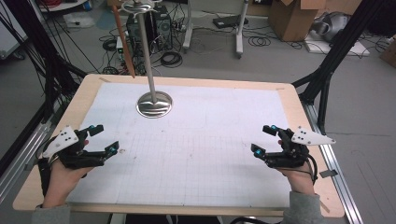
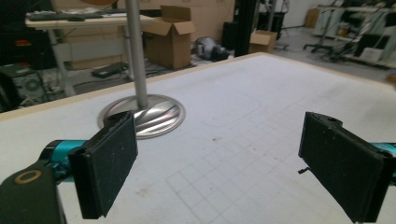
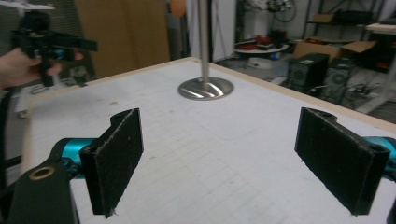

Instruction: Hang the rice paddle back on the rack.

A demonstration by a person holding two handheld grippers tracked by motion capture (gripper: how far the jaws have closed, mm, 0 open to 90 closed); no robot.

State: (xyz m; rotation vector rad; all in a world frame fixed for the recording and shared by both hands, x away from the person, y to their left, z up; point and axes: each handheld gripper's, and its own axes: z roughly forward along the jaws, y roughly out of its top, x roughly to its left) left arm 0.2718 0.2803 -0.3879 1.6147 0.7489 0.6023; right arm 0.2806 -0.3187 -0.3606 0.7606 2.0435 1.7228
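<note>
Shiny round-based metal stand with upright pole [image 1: 154, 103] at table [image 1: 224, 140] far side, left of centre. Left tool [image 1: 105, 139] nearer than right tool [image 1: 265, 139]. Both tools wide, empty.

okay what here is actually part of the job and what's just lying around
Part of the job:
left gripper, open
right gripper, open
metal stand on the table

Lying about:
cardboard boxes on the floor
computer tower
cables
</note>
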